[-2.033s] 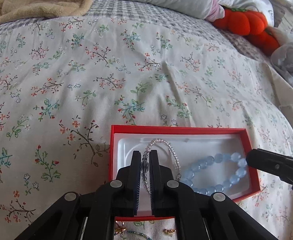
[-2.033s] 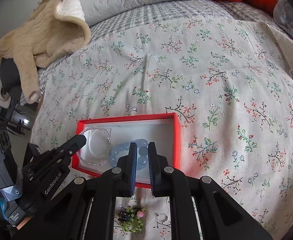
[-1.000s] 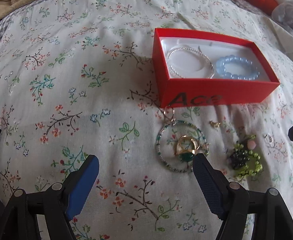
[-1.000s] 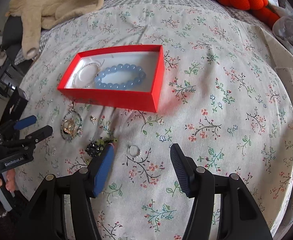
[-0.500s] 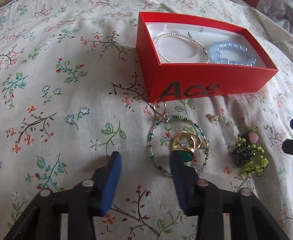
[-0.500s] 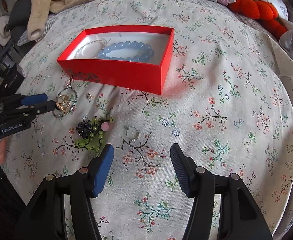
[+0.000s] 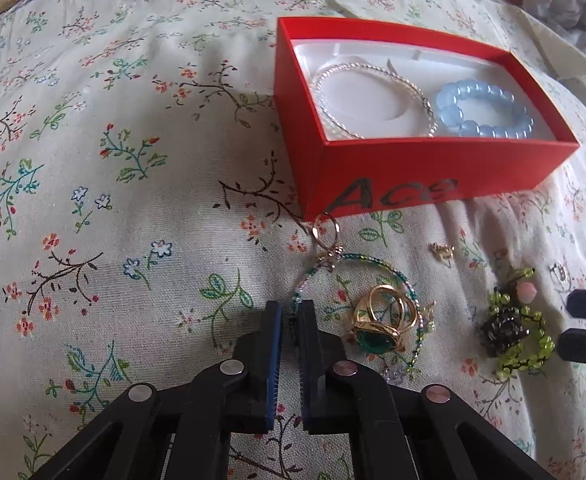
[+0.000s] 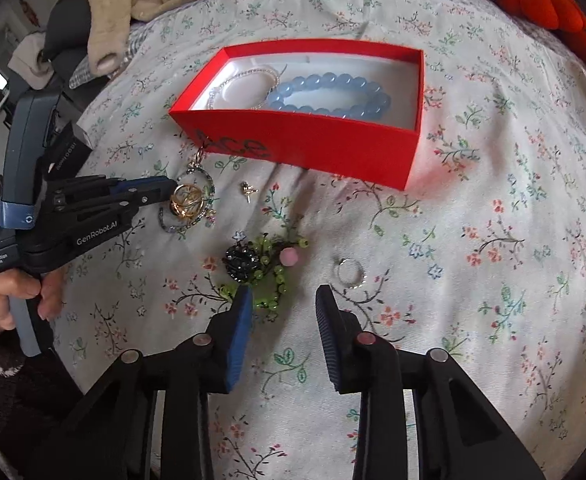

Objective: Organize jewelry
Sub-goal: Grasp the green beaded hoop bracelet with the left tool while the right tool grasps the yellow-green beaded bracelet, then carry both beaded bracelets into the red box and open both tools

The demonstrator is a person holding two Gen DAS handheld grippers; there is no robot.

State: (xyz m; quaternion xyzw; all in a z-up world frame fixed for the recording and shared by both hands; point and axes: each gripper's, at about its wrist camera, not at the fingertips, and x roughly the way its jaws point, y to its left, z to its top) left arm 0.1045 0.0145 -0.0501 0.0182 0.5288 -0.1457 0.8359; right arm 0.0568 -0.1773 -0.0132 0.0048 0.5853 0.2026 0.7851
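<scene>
Bed: floral cotton bedspread [image 7: 133,160], soft and puckered, so everything on it sits in shallow dips.
Beaded hoop [image 7: 357,280]: thin ring of green and clear seed beads with a gold clasp loop, lying flat just in front of the red box [image 7: 433,176]. This is the piece I'm on.
Left gripper [image 7: 289,316]: jaws pinched nearly together on the hoop's near-left arc; strand sits between the blue pads. I read it as gripped, not yet lifted.
Gold ring [image 7: 385,320]: green stone, lying inside the hoop, touching or nearly touching the beads.
Step advice: I'd lift slow and straight up so the hoop slides off around the ring and doesn't drag it. Keep the pinch light, since the beads are small and the wire looks thin. Then carry over the box's near wall and release above the white liner.
Right gripper [image 8: 281,312]: moderately wide, empty, hovering low over the green bead bracelet [image 8: 265,268] with black cluster and pink bead.
Small silver ring [image 8: 349,272]: just right of that bracelet, apart from it.
Gold charm [image 8: 249,190]: tiny, loose between hoop and box.
Box contents: clear-bead bracelet [image 7: 373,100] on the left, chunky pale blue bead bracelet [image 7: 485,110] on the right, both on the moulded white tray.
Box: stiff red card, "Ace" hand-lettered on the front.
</scene>
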